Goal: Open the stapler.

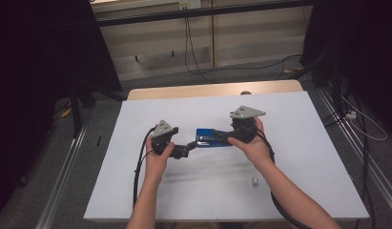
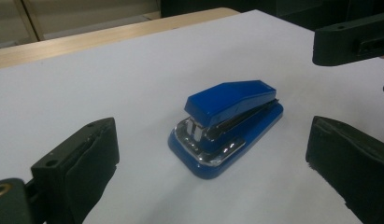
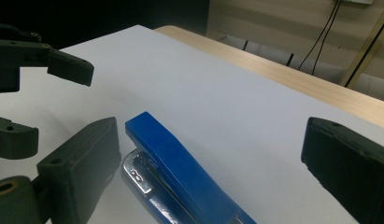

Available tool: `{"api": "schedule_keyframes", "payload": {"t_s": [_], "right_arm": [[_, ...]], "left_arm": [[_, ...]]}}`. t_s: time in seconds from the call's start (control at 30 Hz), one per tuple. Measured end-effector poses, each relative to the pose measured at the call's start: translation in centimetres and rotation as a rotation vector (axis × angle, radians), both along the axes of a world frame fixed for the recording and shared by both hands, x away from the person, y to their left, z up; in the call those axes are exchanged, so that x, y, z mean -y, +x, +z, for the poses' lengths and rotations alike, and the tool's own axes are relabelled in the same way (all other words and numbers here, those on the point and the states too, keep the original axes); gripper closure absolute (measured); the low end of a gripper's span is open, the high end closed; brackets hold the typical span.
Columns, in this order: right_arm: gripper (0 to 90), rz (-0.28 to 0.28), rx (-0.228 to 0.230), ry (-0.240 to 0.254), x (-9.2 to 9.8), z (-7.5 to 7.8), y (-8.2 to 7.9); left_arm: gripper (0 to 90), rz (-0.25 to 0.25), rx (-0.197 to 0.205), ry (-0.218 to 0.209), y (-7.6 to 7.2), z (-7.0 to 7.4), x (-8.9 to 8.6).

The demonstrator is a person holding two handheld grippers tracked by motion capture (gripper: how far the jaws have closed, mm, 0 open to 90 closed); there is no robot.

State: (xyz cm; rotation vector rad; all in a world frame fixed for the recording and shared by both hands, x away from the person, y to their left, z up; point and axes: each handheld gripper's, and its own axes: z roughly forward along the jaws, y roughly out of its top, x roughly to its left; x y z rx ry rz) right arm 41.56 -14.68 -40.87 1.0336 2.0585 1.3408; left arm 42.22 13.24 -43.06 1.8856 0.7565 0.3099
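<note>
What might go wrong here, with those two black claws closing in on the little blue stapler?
The stapler lies loose on the smooth white table, so one jaw touching first could push or spin it away. The left gripper and right gripper are both open and come at it from opposite ends, so their jaws might bump each other. A squeeze on the hinged top could also press it down and fire a staple.

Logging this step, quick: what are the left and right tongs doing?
Left tongs: open, holding nothing, facing the blue stapler.
Right tongs: open, straddling the stapler, not gripping.
</note>
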Motion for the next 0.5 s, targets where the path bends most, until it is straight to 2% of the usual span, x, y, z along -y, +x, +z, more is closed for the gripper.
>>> {"api": "schedule_keyframes", "payload": {"t_s": [0.1, 0.17, 0.4, 0.5], "right_arm": [[4.8, 0.007, -0.004, -0.004, -0.4, -0.1, 0.2], [8.3, 0.020, -0.005, -0.006, -1.0, -0.2, 0.4], [9.8, 0.033, -0.015, -0.015, -1.9, -0.7, 0.8], [12.4, 0.034, -0.029, 0.011, -2.2, -1.0, 1.2]], "left_arm": [[2.7, -0.003, -0.018, 0.004, 0.1, -0.2, -0.1], [2.8, 0.001, -0.021, 0.008, 0.2, -0.4, 0.0], [3.3, -0.003, -0.028, 0.007, 0.5, -0.6, 0.0], [4.1, -0.005, -0.042, 0.011, 0.7, -1.0, 0.1]]}}
